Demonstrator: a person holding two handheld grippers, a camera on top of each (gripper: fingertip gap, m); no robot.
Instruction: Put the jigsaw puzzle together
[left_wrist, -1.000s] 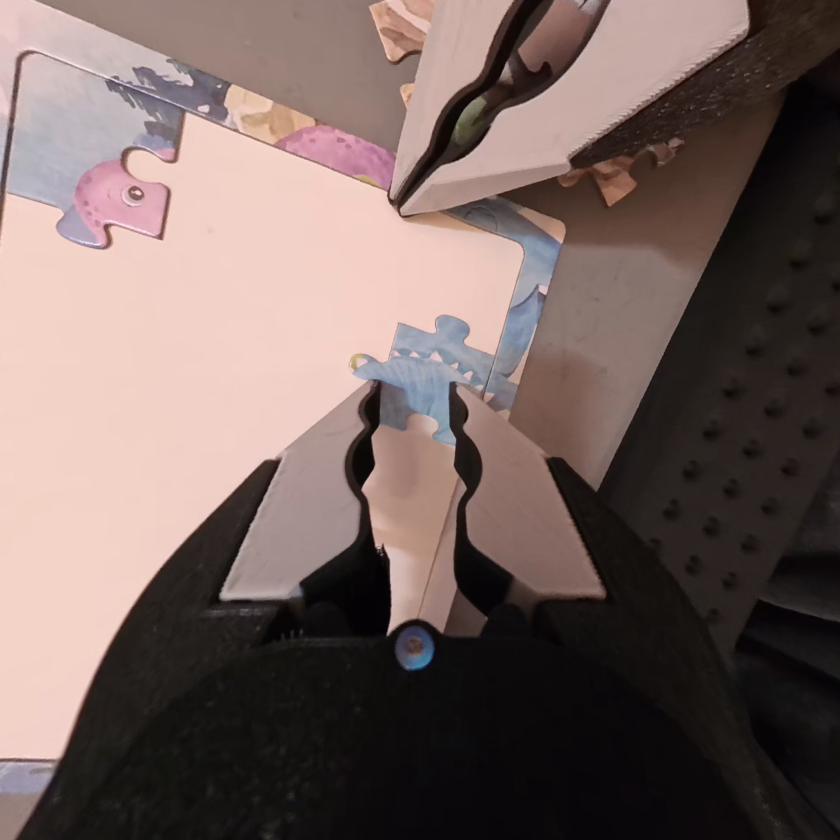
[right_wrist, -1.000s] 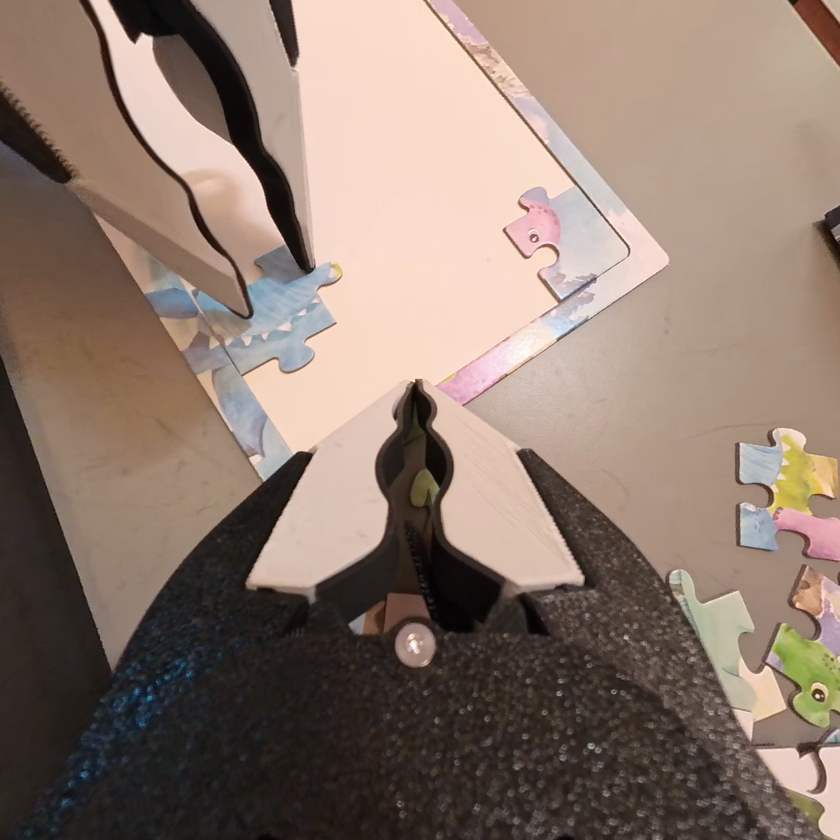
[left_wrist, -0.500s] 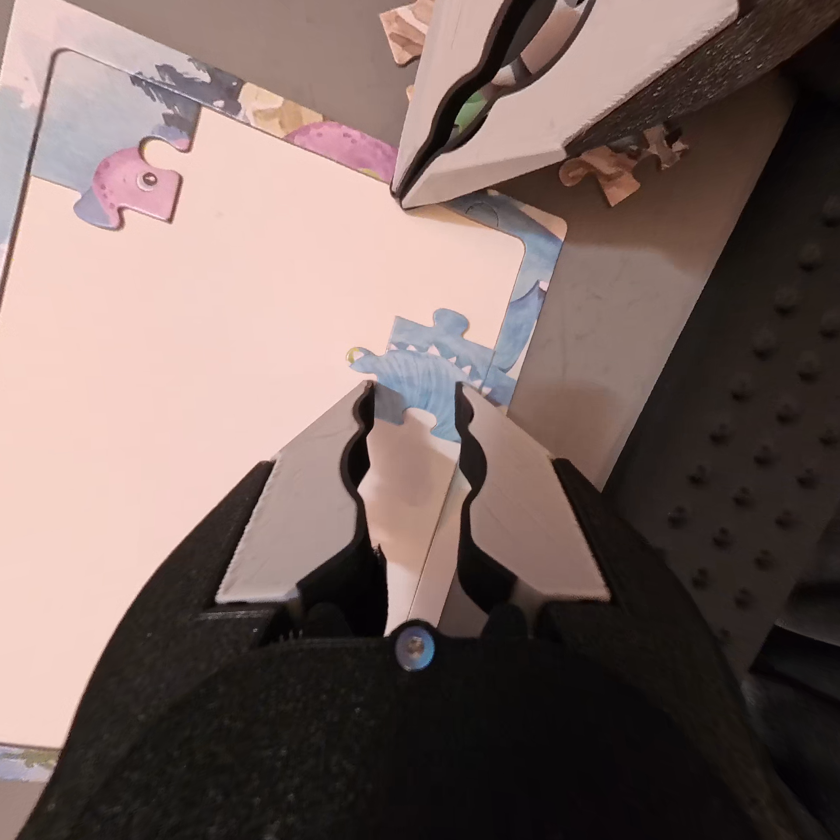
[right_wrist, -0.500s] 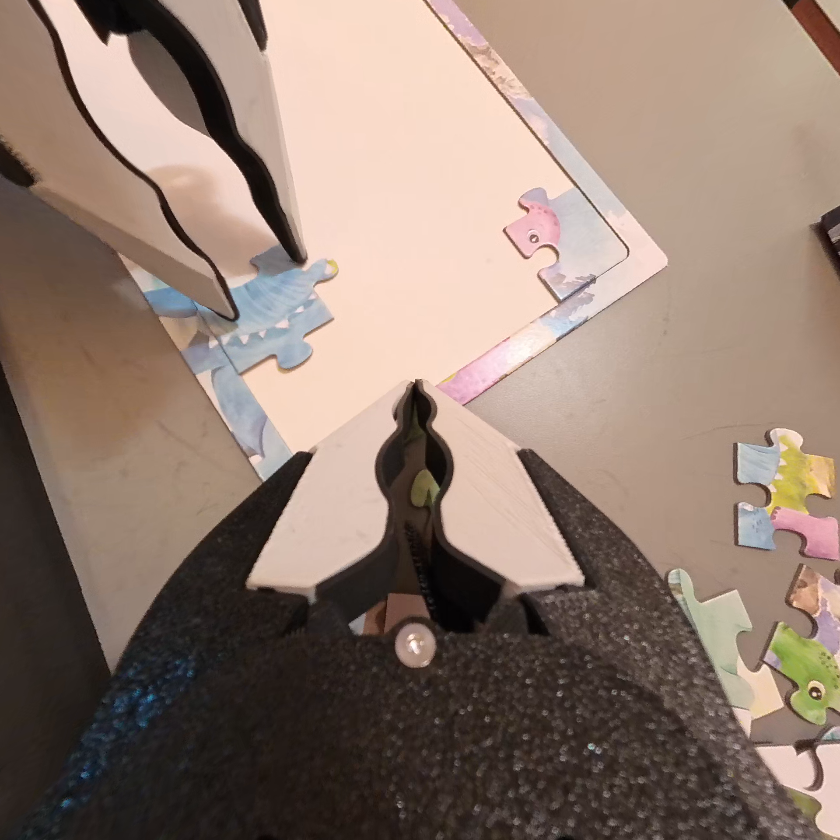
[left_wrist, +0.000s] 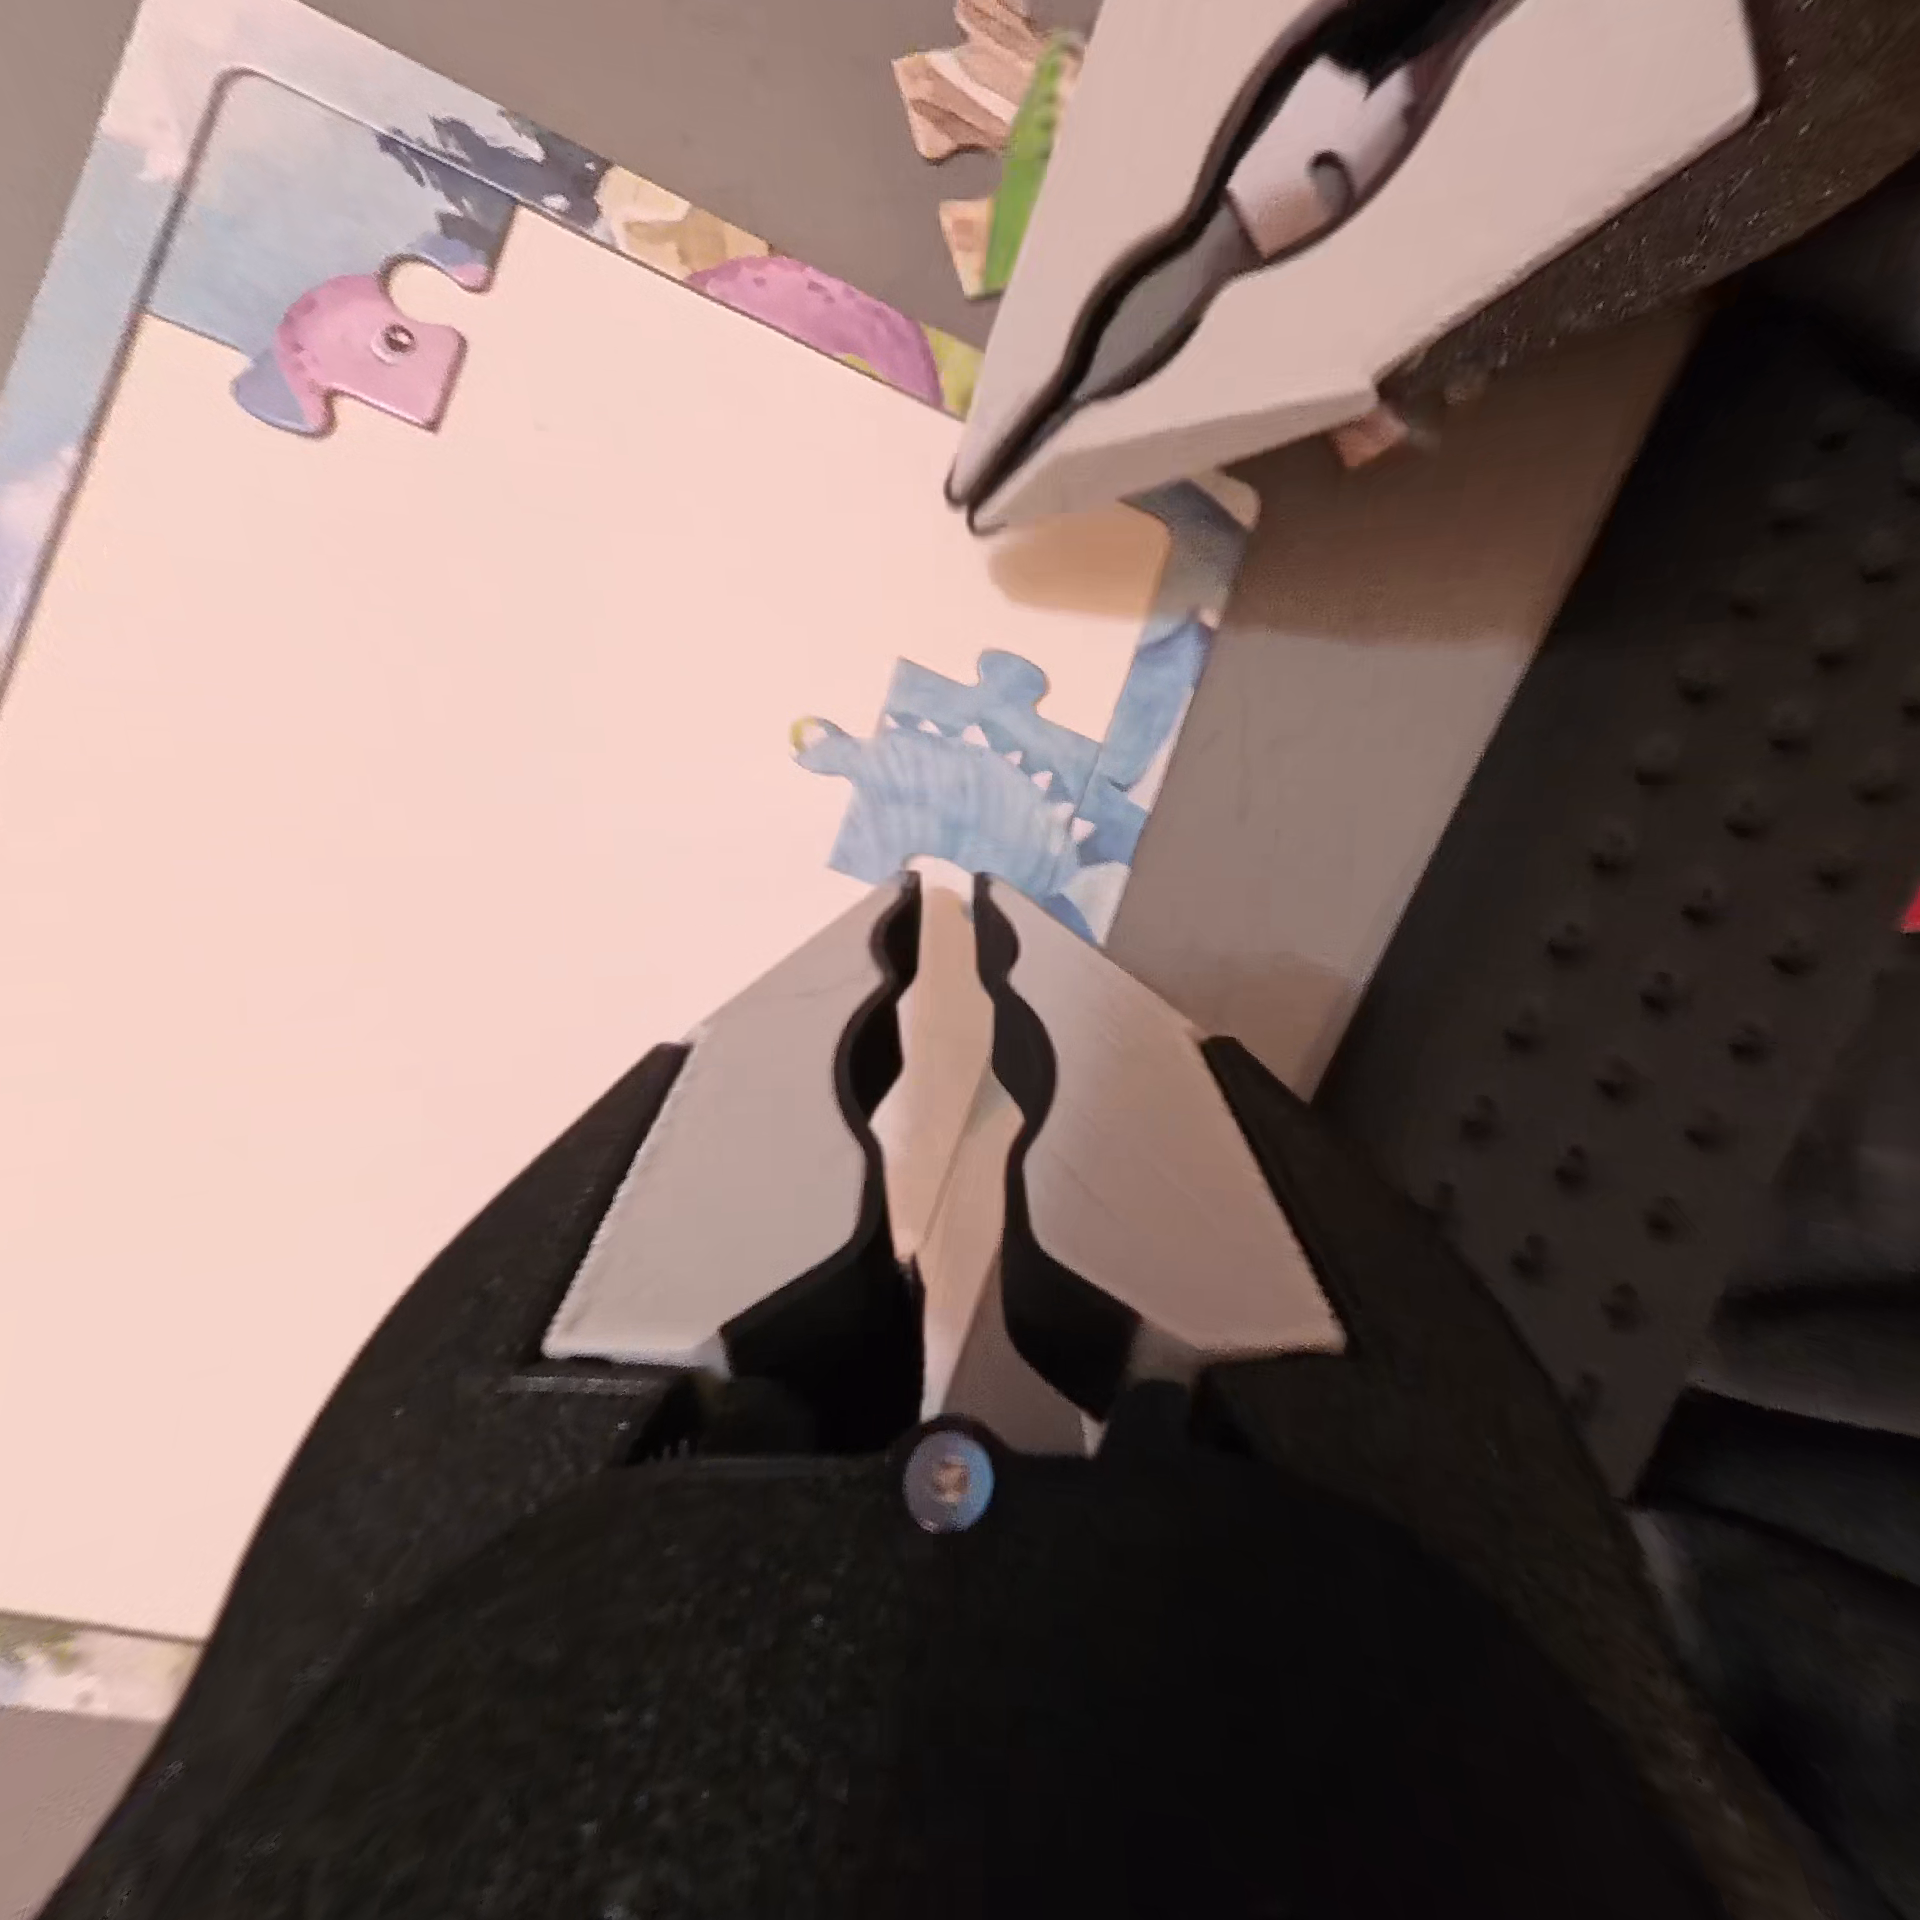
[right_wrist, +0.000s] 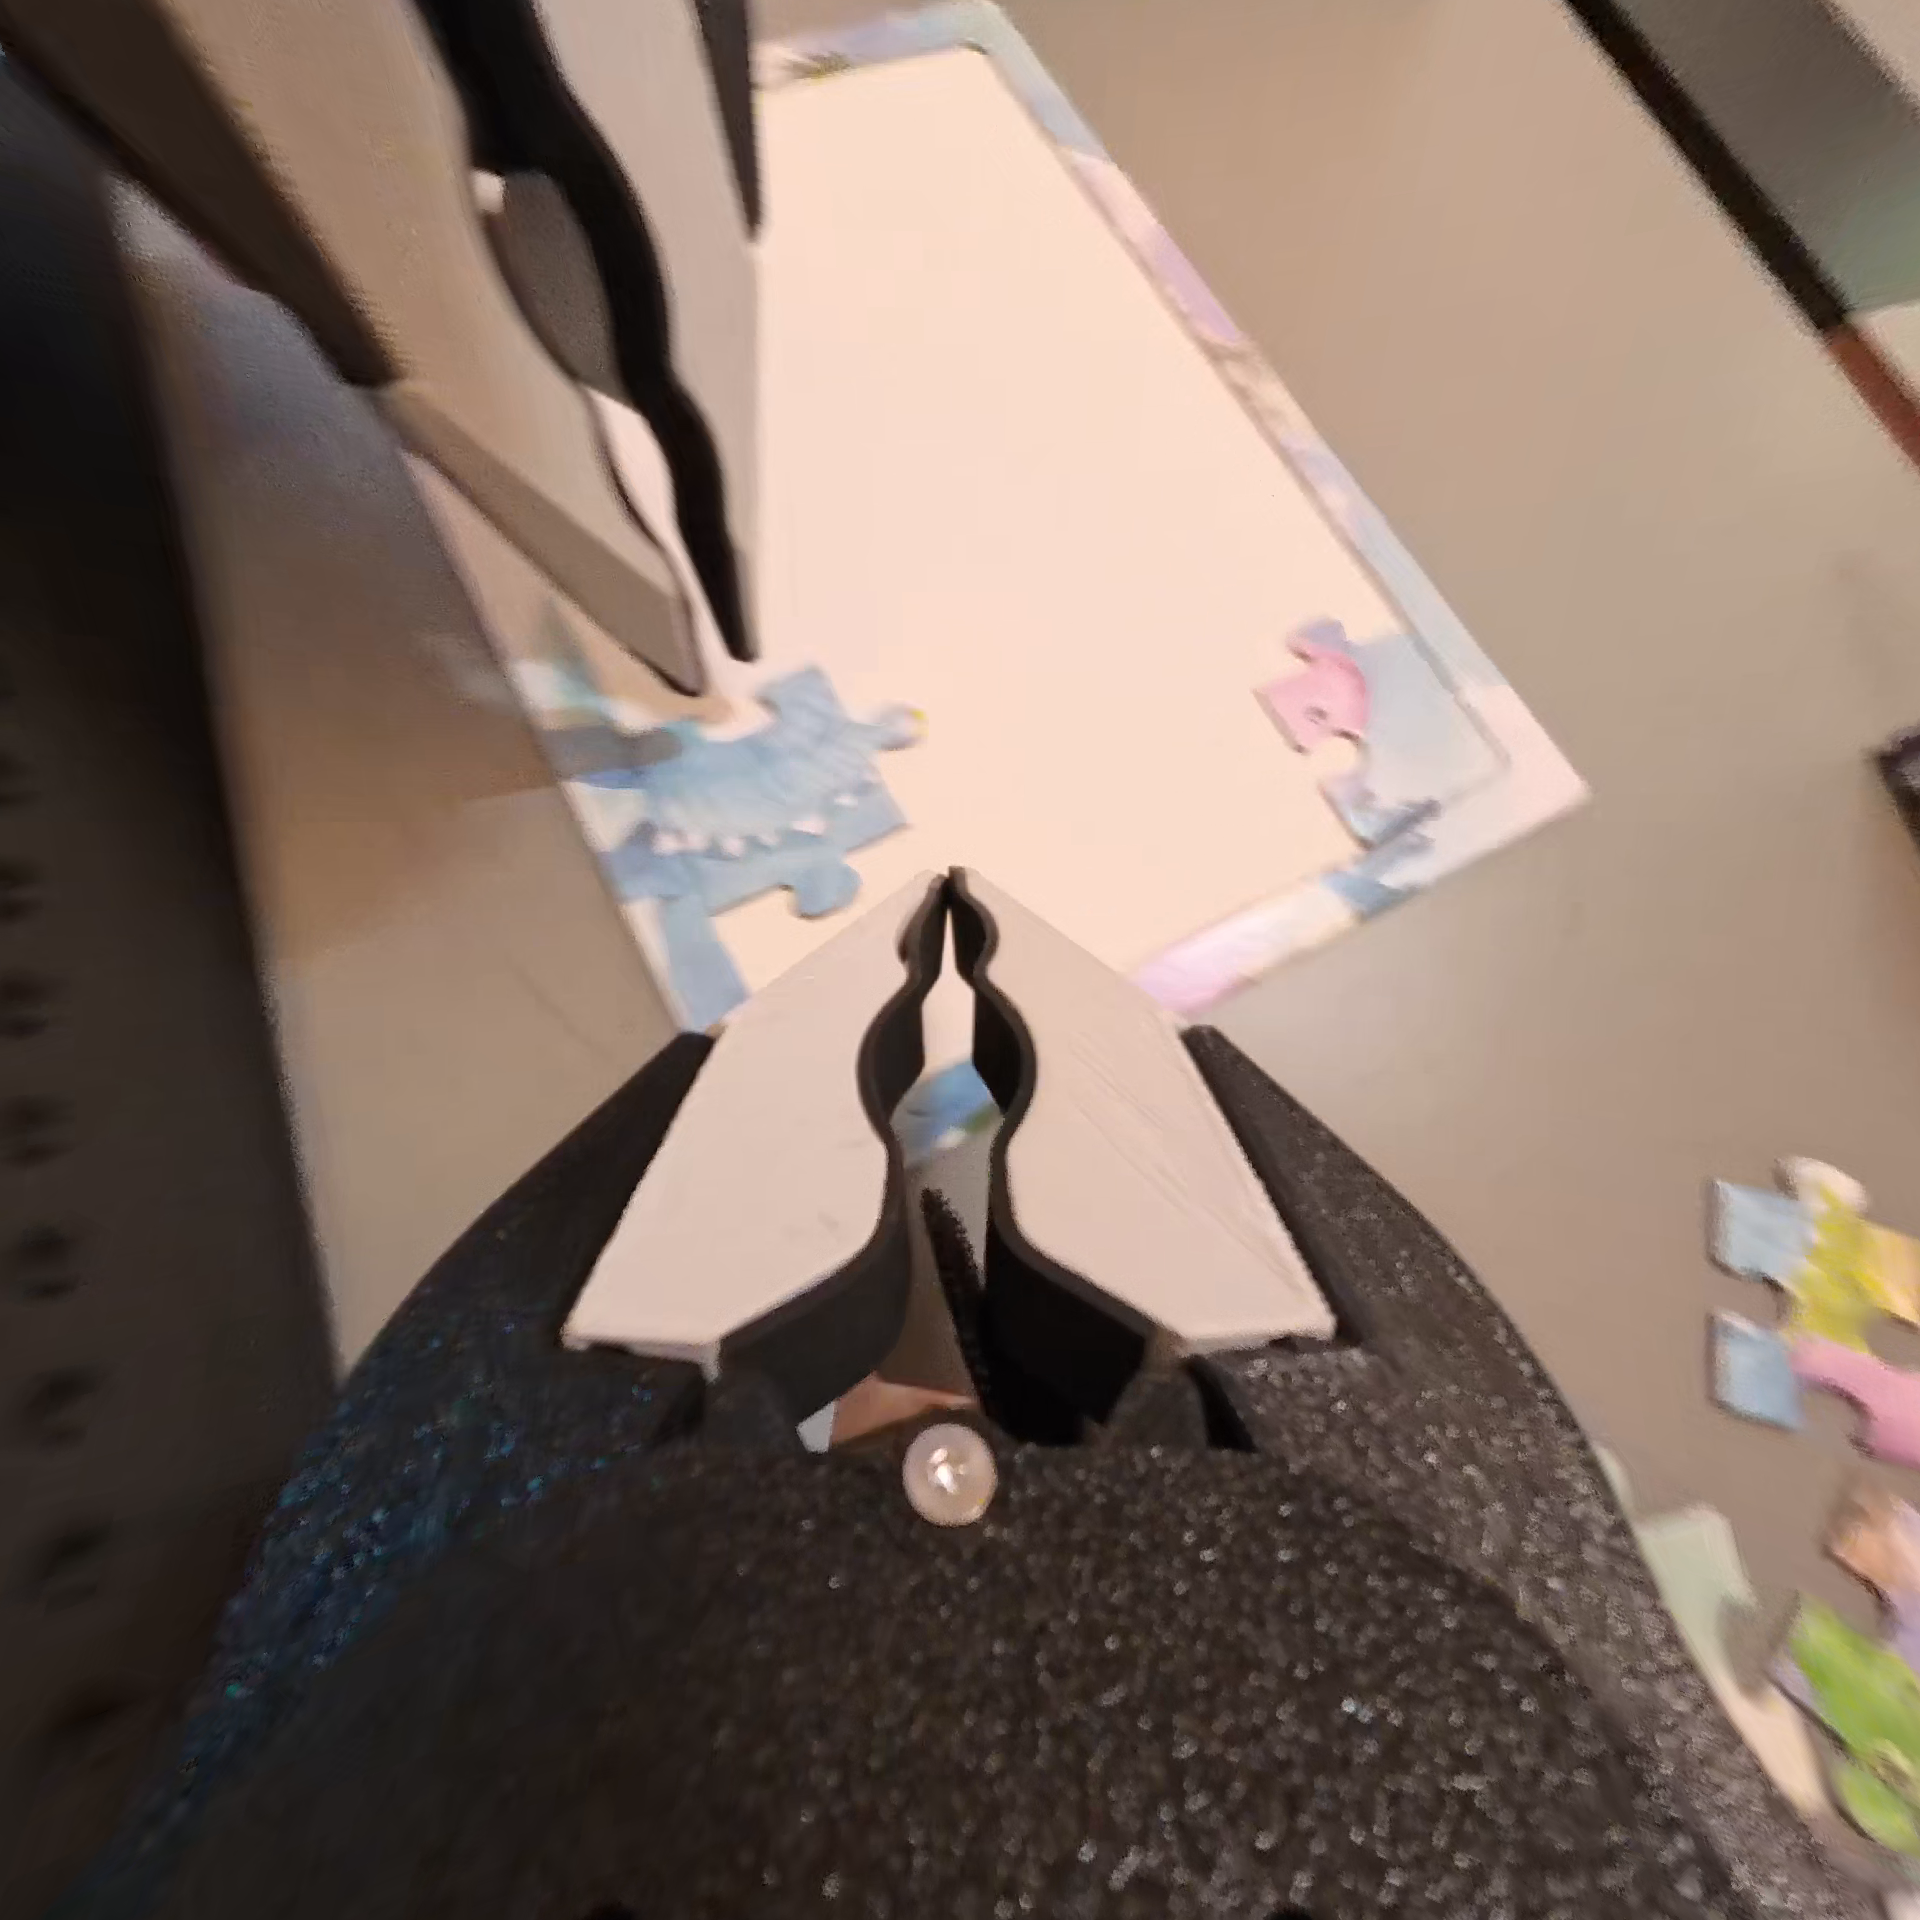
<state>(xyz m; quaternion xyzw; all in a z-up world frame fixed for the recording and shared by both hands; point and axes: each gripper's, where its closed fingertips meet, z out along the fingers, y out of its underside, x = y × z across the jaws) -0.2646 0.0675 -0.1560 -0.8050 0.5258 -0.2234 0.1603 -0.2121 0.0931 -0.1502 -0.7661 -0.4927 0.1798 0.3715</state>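
The left claw (left_wrist: 945, 881) hovers just short of the blue dinosaur piece (left_wrist: 961, 795), jaws slightly parted and empty. That piece lies seated in the puzzle tray (left_wrist: 416, 831) against its blue border. A pink dinosaur piece (left_wrist: 343, 353) sits in the far corner. The right claw (right_wrist: 948, 878) has tips pressed together (whether a piece is pinched inside cannot be told). Loose pieces (right_wrist: 1829, 1288) lie on the grey tabletop (right_wrist: 1558, 1039) to its right.

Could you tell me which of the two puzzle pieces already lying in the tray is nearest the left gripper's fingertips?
The blue dinosaur piece, just beyond the left gripper. The pink dinosaur piece sits in the tray's far corner.
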